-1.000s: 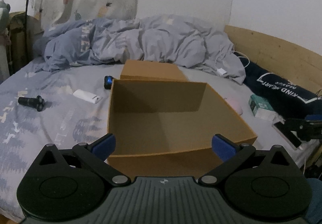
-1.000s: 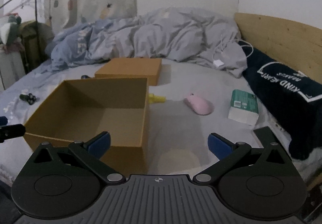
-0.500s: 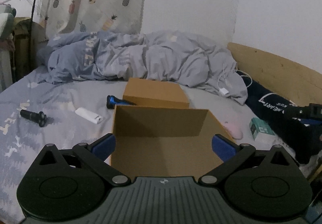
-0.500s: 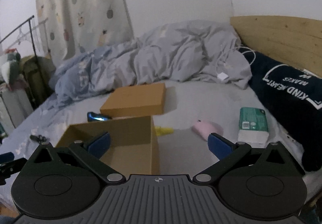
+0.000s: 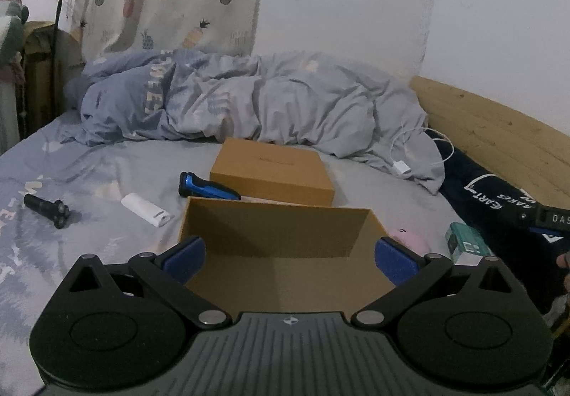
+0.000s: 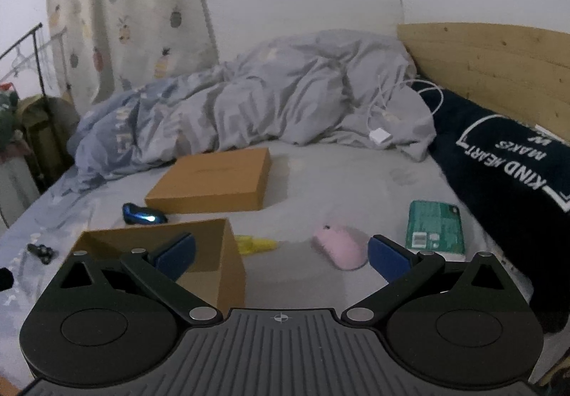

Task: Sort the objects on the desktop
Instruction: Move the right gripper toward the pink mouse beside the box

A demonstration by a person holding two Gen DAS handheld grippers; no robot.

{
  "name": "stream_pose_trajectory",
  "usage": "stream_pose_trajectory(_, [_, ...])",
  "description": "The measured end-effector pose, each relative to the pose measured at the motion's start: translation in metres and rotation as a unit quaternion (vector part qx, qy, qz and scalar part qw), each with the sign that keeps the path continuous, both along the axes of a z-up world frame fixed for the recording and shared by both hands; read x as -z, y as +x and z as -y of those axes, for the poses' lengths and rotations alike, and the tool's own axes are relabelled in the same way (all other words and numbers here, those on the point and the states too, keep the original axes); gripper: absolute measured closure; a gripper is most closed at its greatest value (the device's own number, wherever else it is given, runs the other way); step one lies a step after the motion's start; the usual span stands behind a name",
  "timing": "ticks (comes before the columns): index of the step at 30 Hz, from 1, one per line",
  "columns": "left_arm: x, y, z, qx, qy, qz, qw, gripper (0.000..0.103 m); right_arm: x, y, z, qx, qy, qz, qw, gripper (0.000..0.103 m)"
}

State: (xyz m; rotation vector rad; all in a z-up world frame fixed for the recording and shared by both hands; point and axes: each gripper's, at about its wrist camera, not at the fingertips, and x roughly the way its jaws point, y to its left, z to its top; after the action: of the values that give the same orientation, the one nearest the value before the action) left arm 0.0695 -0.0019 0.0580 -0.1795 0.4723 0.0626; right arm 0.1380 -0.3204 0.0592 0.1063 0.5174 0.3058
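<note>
An open brown box (image 5: 278,232) (image 6: 228,253) lies on the bed with nothing visible inside, its lid (image 5: 274,171) (image 6: 213,180) behind it. My left gripper (image 5: 289,255) hangs open just above the box's near side. My right gripper (image 6: 281,255) is open over the sheet right of the box. A pink mouse (image 6: 340,246) (image 5: 409,241), a yellow item (image 6: 254,243) and a green packet (image 6: 435,225) (image 5: 466,243) lie to the right. A blue shaver (image 5: 206,187) (image 6: 142,214), a white device (image 5: 146,210) and a black shaver (image 5: 46,210) (image 6: 41,250) lie to the left.
A crumpled grey duvet (image 5: 249,104) fills the back of the bed, with a white charger and cable (image 6: 379,136) on it. A dark pillow (image 6: 506,175) leans against the wooden headboard (image 6: 491,64) on the right. A clothes rack (image 5: 57,4) stands at the far left.
Both grippers have lifted and tilted up, so the box sits lower in each view and more wall shows. The blue shaver has come into sight. Both stay open.
</note>
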Motion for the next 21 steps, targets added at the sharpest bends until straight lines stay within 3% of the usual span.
stream_pose_trajectory(6, [0.007, 0.031, 0.004, 0.003, 0.004, -0.017, 0.9998, 0.0, 0.01, 0.037, 0.003, -0.013, -0.021, -0.011, 1.0, 0.0])
stream_pose_trajectory(12, [0.023, 0.062, 0.007, 0.006, 0.009, -0.04, 0.9991, 0.0, 0.039, 0.087, -0.006, -0.029, -0.09, -0.035, 0.995, 0.0])
stream_pose_trajectory(21, [0.046, 0.093, 0.009, 0.006, 0.012, -0.07, 0.9975, 0.0, 0.091, 0.164, -0.008, -0.062, -0.083, -0.068, 0.992, 0.0])
